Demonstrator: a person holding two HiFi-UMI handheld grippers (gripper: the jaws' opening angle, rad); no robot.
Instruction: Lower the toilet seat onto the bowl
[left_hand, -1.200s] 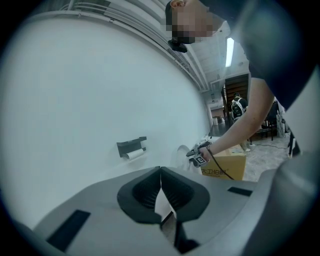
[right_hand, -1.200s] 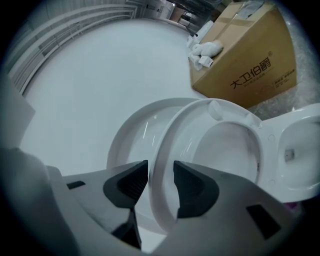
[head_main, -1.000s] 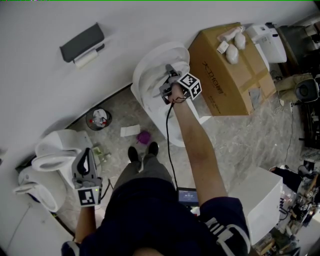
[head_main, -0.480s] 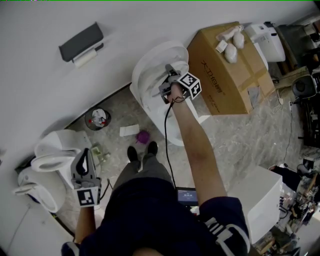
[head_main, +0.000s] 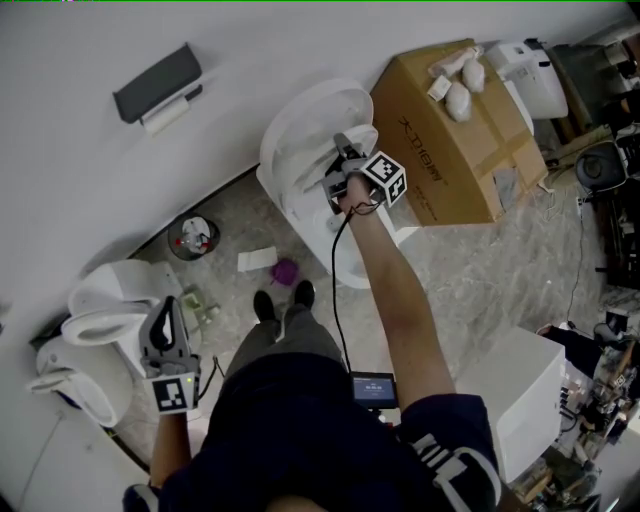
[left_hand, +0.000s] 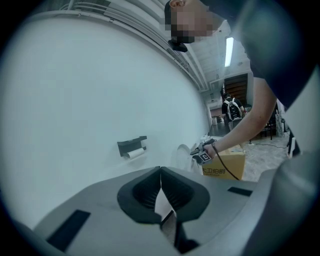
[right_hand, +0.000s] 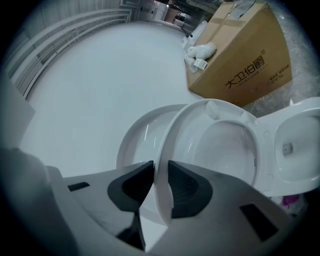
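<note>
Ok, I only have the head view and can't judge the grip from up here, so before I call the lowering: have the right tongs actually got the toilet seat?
Observer: Yes. The right tongs have just been closing, and they now grip the toilet seat by its rim.
Operator: Just the seat, or the lid too?
Observer: Only the seat. The lid stands behind it, outside the tongs.
Operator: And the left tongs?
Observer: The left tongs are shut with nothing between them.

Toilet seat (right_hand: 167, 135) — smooth, glossy white plastic. Cardboard box (right_hand: 245, 60) — matt brown, taped seams. Floor (head_main: 470, 270): veined grey stone, slight sheen.
</note>
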